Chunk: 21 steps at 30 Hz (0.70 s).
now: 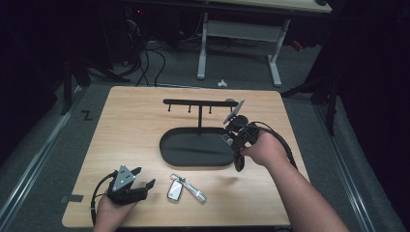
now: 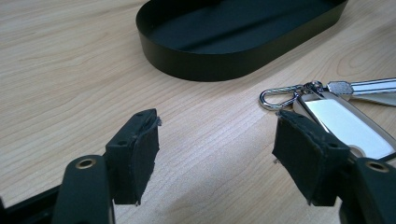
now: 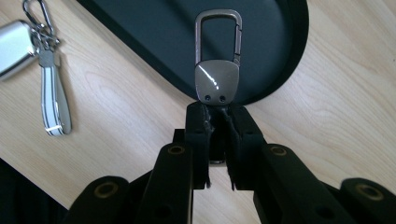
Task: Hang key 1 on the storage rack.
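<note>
Right gripper point(image 3: 217, 122) clamped narrow on a grey metal carabiner keychain point(image 3: 217, 70) sticking out past its tips above the black oval tray point(image 3: 289, 56), left gripper point(image 2: 215, 154) wide with nothing between its pads, silver key fob with striped key point(image 2: 341, 116) touching its right-hand pad on the light wooden table point(image 2: 70, 70).

We find no readable text, brand, number or label anywhere. The silver metal key fob point(image 2: 343, 122) has a blank face, the grey metal carabiner clip point(image 3: 217, 70) shows two small rivets and no lettering, and the black oval tray point(image 1: 167, 145) and light wooden table point(image 1: 130, 125) carry no markings.
</note>
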Available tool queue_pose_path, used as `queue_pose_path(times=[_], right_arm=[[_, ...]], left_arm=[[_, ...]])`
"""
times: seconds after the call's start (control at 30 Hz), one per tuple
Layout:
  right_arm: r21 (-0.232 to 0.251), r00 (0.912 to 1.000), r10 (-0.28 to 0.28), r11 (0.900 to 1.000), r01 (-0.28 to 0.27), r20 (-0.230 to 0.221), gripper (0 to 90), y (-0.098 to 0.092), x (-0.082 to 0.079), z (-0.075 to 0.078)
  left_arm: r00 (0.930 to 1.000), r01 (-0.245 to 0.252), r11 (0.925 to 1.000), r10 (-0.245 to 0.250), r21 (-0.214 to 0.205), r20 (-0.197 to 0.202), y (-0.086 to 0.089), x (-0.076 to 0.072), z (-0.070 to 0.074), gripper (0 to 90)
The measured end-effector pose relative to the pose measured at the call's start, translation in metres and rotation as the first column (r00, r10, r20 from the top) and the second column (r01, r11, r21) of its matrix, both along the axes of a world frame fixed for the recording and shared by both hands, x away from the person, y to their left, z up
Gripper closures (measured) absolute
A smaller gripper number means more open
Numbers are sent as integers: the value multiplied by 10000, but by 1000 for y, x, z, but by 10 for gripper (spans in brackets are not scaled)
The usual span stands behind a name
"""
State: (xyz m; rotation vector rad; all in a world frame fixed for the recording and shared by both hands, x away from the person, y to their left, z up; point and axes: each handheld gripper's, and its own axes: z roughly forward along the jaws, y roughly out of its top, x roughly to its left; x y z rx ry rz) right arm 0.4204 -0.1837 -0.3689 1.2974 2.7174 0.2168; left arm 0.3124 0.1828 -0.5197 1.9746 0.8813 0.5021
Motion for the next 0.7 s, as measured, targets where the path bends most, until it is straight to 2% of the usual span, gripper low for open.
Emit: queue_pose_path(times=[0.23,0.3,0.43,0.47,0.53,0.7], right_arm=[[72,9996,204,9998,-205,176,805,9,6,9],[172,9998,45,9998,-49,189,805,11,6,12],[211,9991,177,9996,-186,389,805,13,10,19],[224,9994,9,9997,-17,332,805,14,10,21],[222,9987,155,9996,-166,485,805,15,12,25],[299,9980,79,9995,-98,627,805,20,16,33]], left_arm=[[10000,31,10000,-31,10,-10,0,0,0,312],[10000,41,10000,-41,25,-20,0,0,0,312],[10000,54,10000,-54,22,-9,0,0,0,313],[10000,55,10000,-55,20,-9,0,0,0,313],[10000,57,10000,-57,17,-14,0,0,0,313],[10000,61,10000,-61,9,-13,0,0,0,313]])
